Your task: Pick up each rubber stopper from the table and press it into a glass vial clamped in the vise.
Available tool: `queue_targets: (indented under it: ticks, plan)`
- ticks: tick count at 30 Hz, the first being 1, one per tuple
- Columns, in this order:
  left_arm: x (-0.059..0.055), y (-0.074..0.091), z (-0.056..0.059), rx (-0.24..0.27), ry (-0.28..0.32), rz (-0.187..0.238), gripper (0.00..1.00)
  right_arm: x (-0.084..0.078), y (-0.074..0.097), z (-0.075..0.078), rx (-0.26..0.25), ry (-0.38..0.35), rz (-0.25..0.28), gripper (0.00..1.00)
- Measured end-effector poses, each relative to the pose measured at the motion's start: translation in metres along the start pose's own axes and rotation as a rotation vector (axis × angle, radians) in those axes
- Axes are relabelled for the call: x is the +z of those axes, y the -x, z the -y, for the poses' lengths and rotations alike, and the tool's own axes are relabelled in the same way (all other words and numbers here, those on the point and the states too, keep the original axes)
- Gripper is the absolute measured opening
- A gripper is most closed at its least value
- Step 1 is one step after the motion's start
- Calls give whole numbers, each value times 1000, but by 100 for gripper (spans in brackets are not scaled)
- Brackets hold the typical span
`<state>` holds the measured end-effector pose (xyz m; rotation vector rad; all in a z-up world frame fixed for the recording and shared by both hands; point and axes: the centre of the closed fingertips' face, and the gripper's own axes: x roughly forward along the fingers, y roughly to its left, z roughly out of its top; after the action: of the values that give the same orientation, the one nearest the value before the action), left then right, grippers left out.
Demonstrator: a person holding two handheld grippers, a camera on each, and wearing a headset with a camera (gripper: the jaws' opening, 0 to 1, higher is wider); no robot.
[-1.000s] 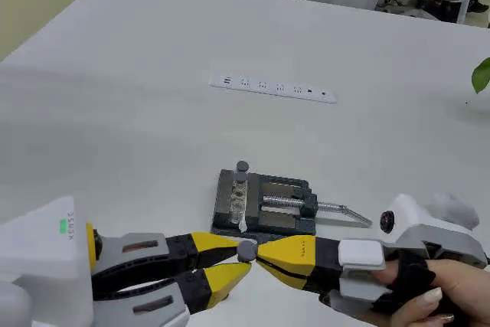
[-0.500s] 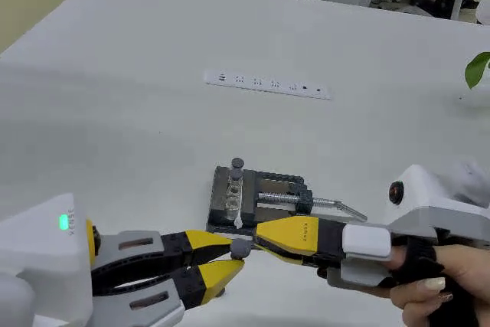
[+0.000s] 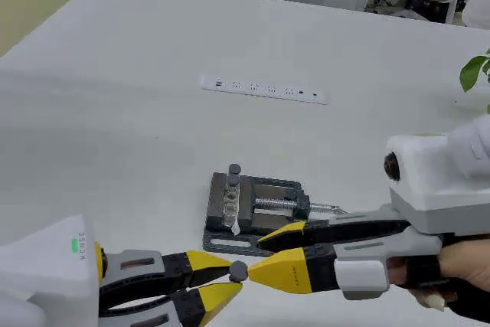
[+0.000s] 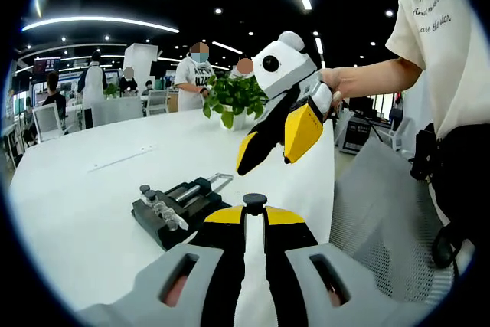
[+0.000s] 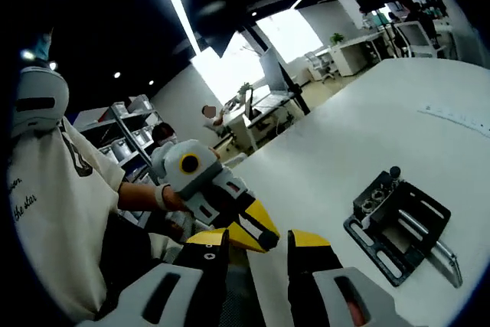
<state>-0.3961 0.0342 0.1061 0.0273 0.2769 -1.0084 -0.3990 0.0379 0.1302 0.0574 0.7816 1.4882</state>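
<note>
Left tongs (image 3: 230,275): pinching a grey stopper (image 3: 239,270) at the very tips, low over the bench (image 3: 115,112).
Right tongs (image 3: 256,256): standing spread, tips just beside the stopper, seemingly lining up to take it.
Handover risk: the round stopper is sitting in a tip-only grip, so a nudge or early release is likely sending it rolling away.
Vise (image 3: 256,212): clamping the vials (image 3: 230,203) just beyond, the far one sitting plugged; skewed pressing is risking cracked glass.
Writing: print on the left tongs' white housing (image 3: 46,266) is proving too blurred to read; shirt (image 5: 38,189) lettering is apparently reading "the star".
</note>
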Motion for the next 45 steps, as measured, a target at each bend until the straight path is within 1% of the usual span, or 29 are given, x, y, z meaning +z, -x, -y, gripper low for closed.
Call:
queue_targets:
  ticks: [1,2,3,5,6,8,10,12,13,15,16,18,20,23,30,33,45]
  plan:
    - [-1,-1,-1,-2,-4,-6,5,-2,0,1,-16,55,-44,26]
    - [-1,-1,-1,-3,-8,-11,5,-1,0,2,-32,84,-61,26]
    - [-1,-2,-1,-6,-16,-18,5,-1,0,3,-42,136,-85,26]
    - [-1,-3,-2,-9,-19,-24,5,0,0,2,-36,189,-110,26]
    - [-1,-4,-2,-11,-22,-28,5,0,1,4,-51,249,-138,25]
    - [-1,-5,-3,-10,-27,-34,5,-2,1,6,-68,316,-186,25]
    - [-1,-6,-3,-12,-31,-36,5,-2,1,7,-68,362,-210,24]
    - [-2,-7,-2,-17,-40,-42,5,-5,0,6,-66,398,-249,23]
    - [-2,-8,-1,-20,-42,-46,5,-7,-1,7,-62,431,-275,22]
    - [-3,-9,-1,-24,-46,-50,5,-11,-1,11,-83,477,-316,20]
    - [-4,-9,0,-27,-47,-53,5,-15,-1,13,-83,501,-354,20]
    - [-5,-10,1,-30,-51,-60,5,-18,-4,12,-76,531,-378,20]
    - [-7,-11,2,-32,-56,-67,5,-21,-6,10,-56,553,-397,20]
    - [-9,-11,2,-35,-58,-73,5,-28,-9,14,-64,576,-442,17]
    - [-11,-12,3,-33,-62,-83,5,-31,-12,15,-64,602,-467,13]
    - [-11,-12,4,-35,-64,-87,5,-34,-12,17,-68,619,-488,11]
    - [-14,-13,7,-47,-72,-101,5,-39,-11,16,-58,632,-523,8]
